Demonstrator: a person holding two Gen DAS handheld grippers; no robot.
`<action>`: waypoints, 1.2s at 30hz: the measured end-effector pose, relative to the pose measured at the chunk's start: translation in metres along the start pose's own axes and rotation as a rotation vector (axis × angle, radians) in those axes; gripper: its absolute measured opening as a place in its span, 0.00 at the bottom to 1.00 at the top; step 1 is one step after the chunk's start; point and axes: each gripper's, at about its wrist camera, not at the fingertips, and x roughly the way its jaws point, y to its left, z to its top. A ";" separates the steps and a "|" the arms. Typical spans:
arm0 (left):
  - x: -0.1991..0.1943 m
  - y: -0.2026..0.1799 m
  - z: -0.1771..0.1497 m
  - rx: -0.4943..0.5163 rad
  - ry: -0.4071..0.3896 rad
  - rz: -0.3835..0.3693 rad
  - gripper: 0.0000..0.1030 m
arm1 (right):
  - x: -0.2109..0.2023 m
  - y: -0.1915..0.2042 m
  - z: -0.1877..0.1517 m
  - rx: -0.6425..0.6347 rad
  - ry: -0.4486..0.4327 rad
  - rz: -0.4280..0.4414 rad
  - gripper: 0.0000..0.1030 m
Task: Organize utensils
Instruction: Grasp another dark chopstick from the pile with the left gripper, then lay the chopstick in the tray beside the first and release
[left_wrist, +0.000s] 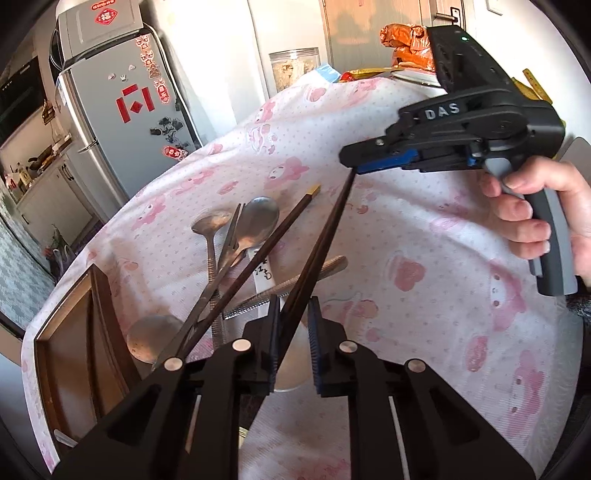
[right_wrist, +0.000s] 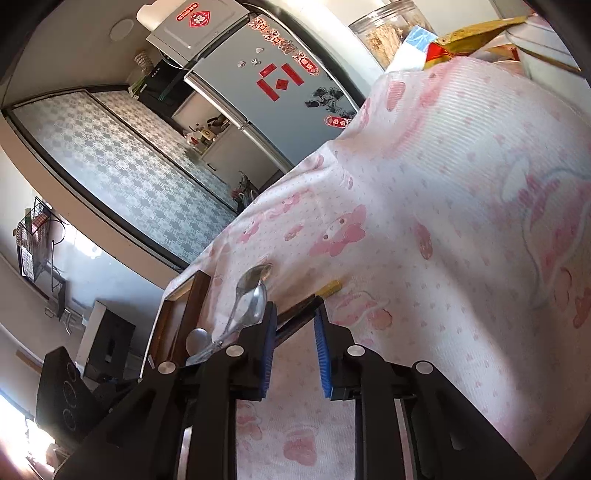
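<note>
A dark chopstick (left_wrist: 325, 236) runs from between my left gripper's (left_wrist: 295, 325) blue pads up to my right gripper (left_wrist: 354, 168), which a hand holds at the upper right. Both grippers are shut on it, one at each end. A second dark chopstick with a gold tip (left_wrist: 314, 190) lies slanted across the pile of utensils. The pile holds metal spoons (left_wrist: 258, 214) (left_wrist: 212, 223) (left_wrist: 151, 339) and a ribbed metal handle (left_wrist: 295, 280). In the right wrist view my right gripper (right_wrist: 295, 321) has the chopstick (right_wrist: 295, 317) between its pads, with the gold tip (right_wrist: 330, 288) just beyond.
A pink-patterned cloth (left_wrist: 406, 240) covers the table. A brown wooden tray (left_wrist: 70, 332) (right_wrist: 177, 314) sits at the table's left edge beside the spoons. A jar (left_wrist: 293, 70), snack bags (left_wrist: 406, 44) and a box stand at the far side. A fridge (left_wrist: 122, 110) stands beyond.
</note>
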 end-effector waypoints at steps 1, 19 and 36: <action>-0.003 0.000 0.001 -0.005 0.001 -0.005 0.14 | -0.001 0.002 0.001 -0.004 -0.002 0.002 0.19; -0.056 0.045 -0.018 -0.120 -0.038 0.006 0.11 | 0.028 0.108 0.022 -0.190 0.049 -0.009 0.15; -0.085 0.113 -0.061 -0.271 -0.040 0.092 0.08 | 0.124 0.196 0.019 -0.312 0.147 0.044 0.14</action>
